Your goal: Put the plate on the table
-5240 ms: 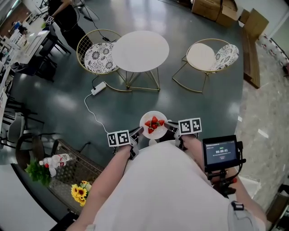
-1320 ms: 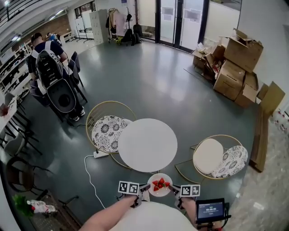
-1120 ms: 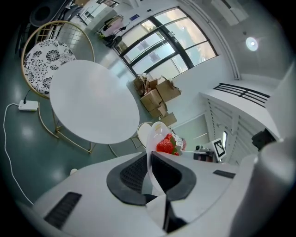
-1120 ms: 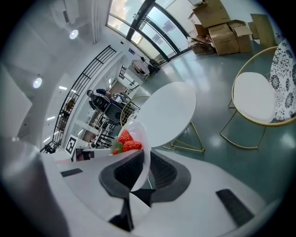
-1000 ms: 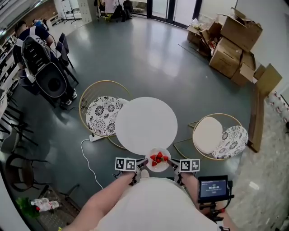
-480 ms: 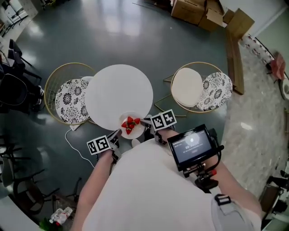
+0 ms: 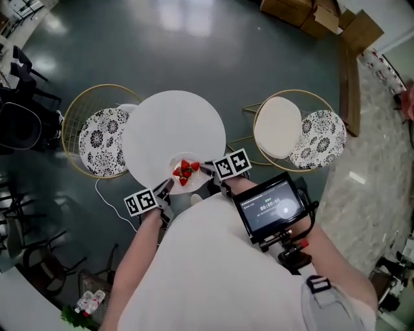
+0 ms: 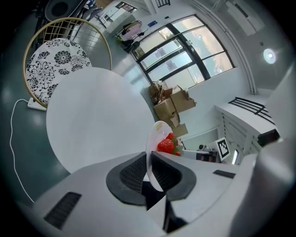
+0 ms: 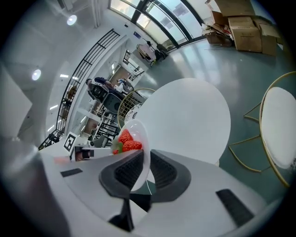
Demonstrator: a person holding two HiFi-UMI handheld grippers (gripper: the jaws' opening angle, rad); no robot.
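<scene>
Head view puts the plate (image 7: 187, 174) of strawberries (image 7: 185, 170) at the near edge of the round tabletop (image 7: 165, 129), rim pinched on opp. sides by fingers of L gripper (image 7: 167, 187) & R gripper (image 7: 208, 170), so lowering unevenly or one side letting go early could tip it & spill fruit.

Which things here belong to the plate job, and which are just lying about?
Job: plate with strawberries, white table, left gripper and right gripper, both clamped on the plate's rim.
Lying about: patterned chair, cream chair, cardboard boxes.
</scene>
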